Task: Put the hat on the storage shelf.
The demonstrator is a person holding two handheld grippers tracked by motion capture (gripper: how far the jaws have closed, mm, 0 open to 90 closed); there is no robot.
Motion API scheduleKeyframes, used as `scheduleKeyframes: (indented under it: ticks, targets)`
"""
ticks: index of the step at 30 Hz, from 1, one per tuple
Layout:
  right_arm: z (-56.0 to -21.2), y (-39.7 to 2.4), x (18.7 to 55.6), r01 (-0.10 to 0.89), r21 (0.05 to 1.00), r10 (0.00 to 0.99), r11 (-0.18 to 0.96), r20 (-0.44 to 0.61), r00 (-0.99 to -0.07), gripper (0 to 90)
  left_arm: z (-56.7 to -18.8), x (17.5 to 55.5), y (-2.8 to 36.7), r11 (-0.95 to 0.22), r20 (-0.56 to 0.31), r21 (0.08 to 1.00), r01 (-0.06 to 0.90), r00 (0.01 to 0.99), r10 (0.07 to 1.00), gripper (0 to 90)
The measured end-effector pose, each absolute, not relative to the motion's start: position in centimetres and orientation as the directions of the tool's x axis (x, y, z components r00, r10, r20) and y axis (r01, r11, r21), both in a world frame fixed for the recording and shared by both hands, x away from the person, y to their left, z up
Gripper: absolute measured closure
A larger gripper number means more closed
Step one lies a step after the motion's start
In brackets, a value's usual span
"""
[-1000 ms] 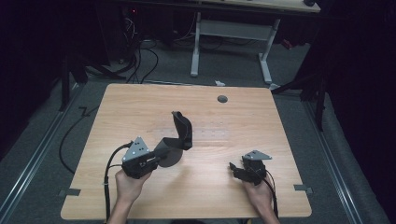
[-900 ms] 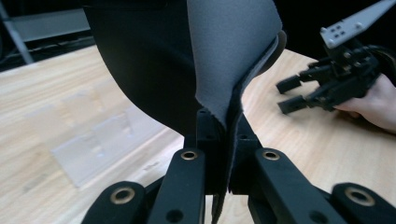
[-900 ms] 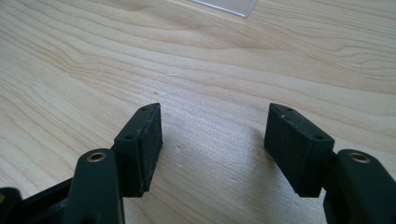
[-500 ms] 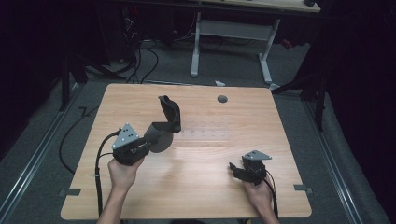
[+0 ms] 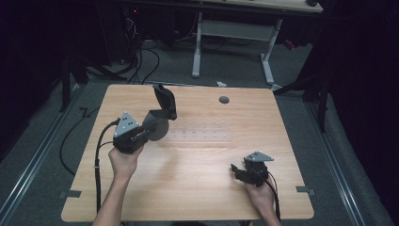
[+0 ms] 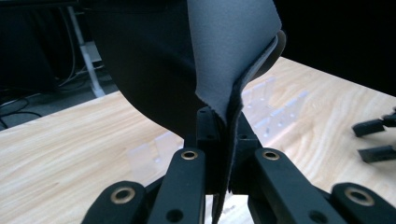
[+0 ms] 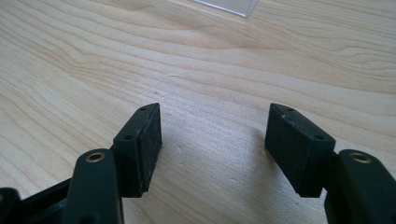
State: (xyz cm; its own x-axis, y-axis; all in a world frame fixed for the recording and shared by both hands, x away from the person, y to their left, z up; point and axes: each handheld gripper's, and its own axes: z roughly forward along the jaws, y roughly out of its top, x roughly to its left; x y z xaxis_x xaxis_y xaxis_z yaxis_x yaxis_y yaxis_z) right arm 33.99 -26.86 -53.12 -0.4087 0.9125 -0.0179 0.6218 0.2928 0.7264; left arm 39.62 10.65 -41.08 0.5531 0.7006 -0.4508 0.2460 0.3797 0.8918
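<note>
Nearest you, your right gripper [image 5: 241, 173] rests low on the wooden table [image 5: 197, 188], near its front right corner, your hand behind it at the table edge. Its jaws stand released, wide apart with only bare wood between the pads [image 7: 144, 140].

Farther in, on the table's left half, your left gripper [image 5: 149, 127] is raised off the table, tilted up and toward the far edge, your forearm reaching in from the front edge. Its jaws are clenched on a dark grey rubbery sheet [image 6: 219, 60], pinched at its folded edge; the sheet curls up and blocks much of that gripper's view.

Beyond it, near the table's middle, a clear plastic rack [image 5: 202, 135] is hard to make out; whether its slots hold anything you cannot tell.
</note>
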Motion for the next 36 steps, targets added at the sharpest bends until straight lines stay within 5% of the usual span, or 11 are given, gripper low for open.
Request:
scheduleKeyframes:
  ticks: [36]
  targets:
    - [-53.1,-26.8,34.0,0.622,0.726,0.912,0.293,-0.017,-0.409,36.4,-44.3,44.0,8.6,0.345,-0.416,0.909,0.234,0.456,0.787,86.2]
